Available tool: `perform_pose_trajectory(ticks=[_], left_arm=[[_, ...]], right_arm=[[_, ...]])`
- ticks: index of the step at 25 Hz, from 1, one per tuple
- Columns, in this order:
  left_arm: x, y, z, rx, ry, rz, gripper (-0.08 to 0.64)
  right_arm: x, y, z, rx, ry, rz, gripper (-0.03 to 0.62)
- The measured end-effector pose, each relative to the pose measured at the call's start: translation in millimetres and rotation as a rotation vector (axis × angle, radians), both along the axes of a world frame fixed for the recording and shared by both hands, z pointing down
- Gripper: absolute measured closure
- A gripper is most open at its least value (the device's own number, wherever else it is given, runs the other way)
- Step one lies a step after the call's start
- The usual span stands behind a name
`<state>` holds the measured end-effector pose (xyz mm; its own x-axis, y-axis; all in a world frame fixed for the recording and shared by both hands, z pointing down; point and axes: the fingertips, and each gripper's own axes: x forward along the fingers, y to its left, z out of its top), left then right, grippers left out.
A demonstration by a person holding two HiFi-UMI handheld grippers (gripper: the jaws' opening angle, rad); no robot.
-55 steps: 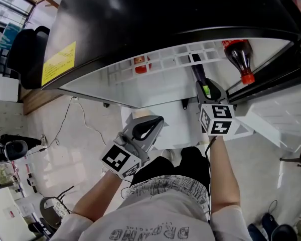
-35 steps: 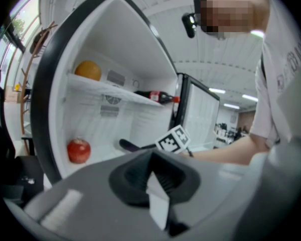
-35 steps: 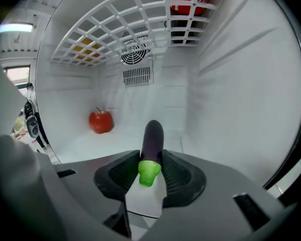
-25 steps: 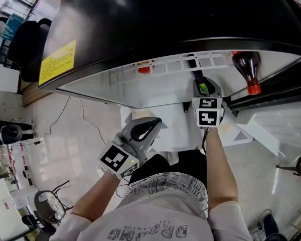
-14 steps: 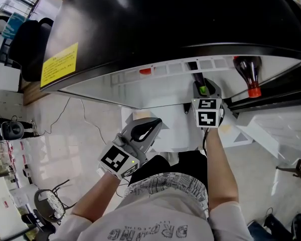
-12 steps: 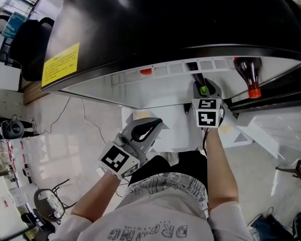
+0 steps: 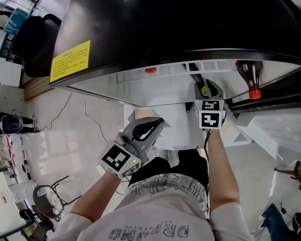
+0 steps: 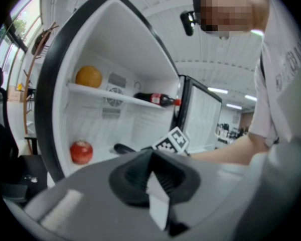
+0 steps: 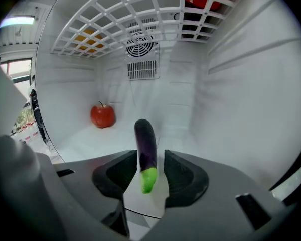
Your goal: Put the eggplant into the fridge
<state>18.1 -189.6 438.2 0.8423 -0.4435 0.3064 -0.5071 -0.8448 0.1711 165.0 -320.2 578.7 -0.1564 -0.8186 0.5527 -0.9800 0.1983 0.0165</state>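
Observation:
A dark purple eggplant (image 9: 146, 147) with a green stem end lies between the jaws of my right gripper (image 9: 150, 155), inside the white fridge (image 9: 85, 142). The jaws are opening, and a gap shows between the eggplant and the right-hand finger (image 9: 176, 172). In the head view the right gripper (image 7: 205, 87) reaches under the fridge's black top (image 7: 190, 19), where the eggplant (image 7: 195, 77) points inward. My left gripper (image 7: 154, 122) hangs outside the fridge at the person's waist, shut and empty. From the left gripper (image 8: 153, 155) I see the eggplant (image 8: 123, 148) on the fridge floor.
A red apple (image 9: 103, 116) stands at the fridge's back left. Above hangs a white wire shelf (image 9: 140, 14) bearing an orange (image 8: 89, 77) and a lying cola bottle (image 8: 155, 99). The fridge door (image 8: 200, 119) stands open at the right. Cables run over the floor (image 7: 80, 119).
Since the earliest frame the right gripper has gone a little deeper under the fridge top with the eggplant. Over the last second both hands keep still; only the head view shifts slightly.

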Motion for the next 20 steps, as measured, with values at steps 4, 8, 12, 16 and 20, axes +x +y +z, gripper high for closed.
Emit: perform_pose_trajectory(ticks=[4, 8, 12, 16, 20], left_arm=[[0, 3, -4, 0.0, 0.004, 0.0, 0.552], [1, 6, -9, 0.002, 0.009, 0.001, 0.552], [1, 9, -14, 0.005, 0.014, 0.003, 0.552], [2, 12, -18, 0.007, 0.018, 0.001, 0.552], [2, 15, -23, 0.01, 0.026, 0.0, 0.552]], right_arm=[[-1, 5, -9, 0.01, -0.002, -0.008, 0.43], [-3, 9, -18, 0.023, -0.012, -0.018, 0.431], [-5, 13, -30, 0.035, -0.013, -0.023, 0.435], [-2, 19, -39, 0.045, -0.017, -0.021, 0.443], [1, 26, -50, 0.056, -0.015, -0.021, 0.449]])
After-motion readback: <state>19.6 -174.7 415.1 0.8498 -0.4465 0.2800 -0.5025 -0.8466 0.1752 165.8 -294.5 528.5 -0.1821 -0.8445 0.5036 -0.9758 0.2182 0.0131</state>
